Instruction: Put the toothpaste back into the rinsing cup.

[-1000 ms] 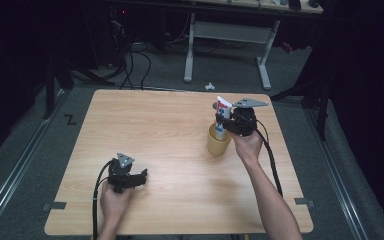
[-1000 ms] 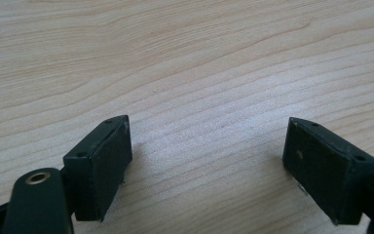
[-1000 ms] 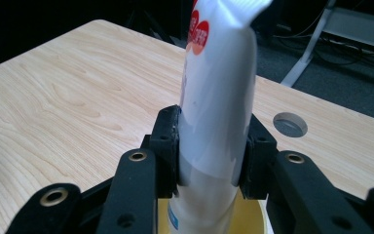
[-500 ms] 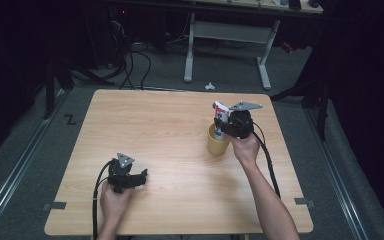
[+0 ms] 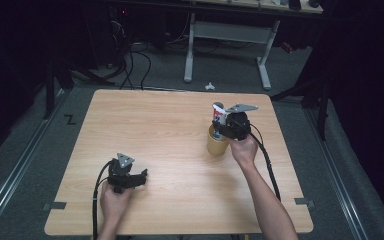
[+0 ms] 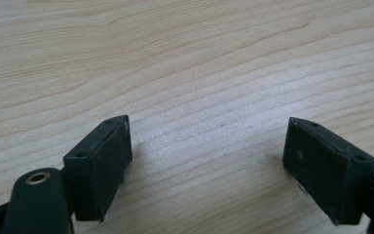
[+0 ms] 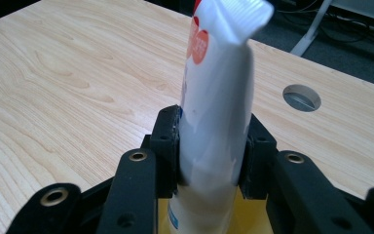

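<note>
Left gripper [image 5: 141, 176] rests released and idle on the near bench [image 5: 170, 125], jaws wide over bare wood. Farther off, right gripper [image 5: 226, 126] is clenched on the white tube [image 7: 216, 112], upright with its lower end in the yellow cup [image 5: 215, 145]; looks like the insertion step. Next: lower it fully, then let go.

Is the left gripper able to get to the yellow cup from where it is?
Probably yes. The left gripper sits open, low on the wooden table, with bare wood between it and the yellow cup. But the right gripper holds a white tube above the cup.
</note>
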Demonstrator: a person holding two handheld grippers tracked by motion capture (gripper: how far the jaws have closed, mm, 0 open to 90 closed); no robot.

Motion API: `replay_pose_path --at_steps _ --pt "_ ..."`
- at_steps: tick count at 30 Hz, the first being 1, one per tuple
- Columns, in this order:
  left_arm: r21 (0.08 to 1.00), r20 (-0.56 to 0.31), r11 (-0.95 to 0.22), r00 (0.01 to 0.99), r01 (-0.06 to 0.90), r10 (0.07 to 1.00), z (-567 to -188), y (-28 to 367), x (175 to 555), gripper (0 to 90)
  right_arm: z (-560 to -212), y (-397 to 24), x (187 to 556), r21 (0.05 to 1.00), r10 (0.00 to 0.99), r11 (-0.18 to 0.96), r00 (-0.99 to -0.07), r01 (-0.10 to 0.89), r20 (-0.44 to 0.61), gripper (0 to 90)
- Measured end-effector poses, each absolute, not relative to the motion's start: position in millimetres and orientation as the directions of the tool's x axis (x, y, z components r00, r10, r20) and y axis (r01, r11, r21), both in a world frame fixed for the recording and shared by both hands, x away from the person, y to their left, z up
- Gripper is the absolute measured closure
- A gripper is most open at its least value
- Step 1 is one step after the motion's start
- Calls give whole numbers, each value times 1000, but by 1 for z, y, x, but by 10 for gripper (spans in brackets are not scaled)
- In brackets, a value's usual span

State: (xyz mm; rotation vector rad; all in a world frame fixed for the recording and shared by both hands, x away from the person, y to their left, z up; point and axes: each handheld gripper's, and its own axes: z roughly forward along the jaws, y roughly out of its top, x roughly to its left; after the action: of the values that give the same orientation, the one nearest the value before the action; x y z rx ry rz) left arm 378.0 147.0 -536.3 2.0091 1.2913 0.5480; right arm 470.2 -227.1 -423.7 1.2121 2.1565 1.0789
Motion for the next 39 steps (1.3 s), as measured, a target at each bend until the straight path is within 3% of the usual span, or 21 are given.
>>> replay_pose_path --at_steps 39 --pt "731 -10 -279 420 622 908 -536 147 378 185 -435 -230 466 767 859 336 -512 547 -11 663"
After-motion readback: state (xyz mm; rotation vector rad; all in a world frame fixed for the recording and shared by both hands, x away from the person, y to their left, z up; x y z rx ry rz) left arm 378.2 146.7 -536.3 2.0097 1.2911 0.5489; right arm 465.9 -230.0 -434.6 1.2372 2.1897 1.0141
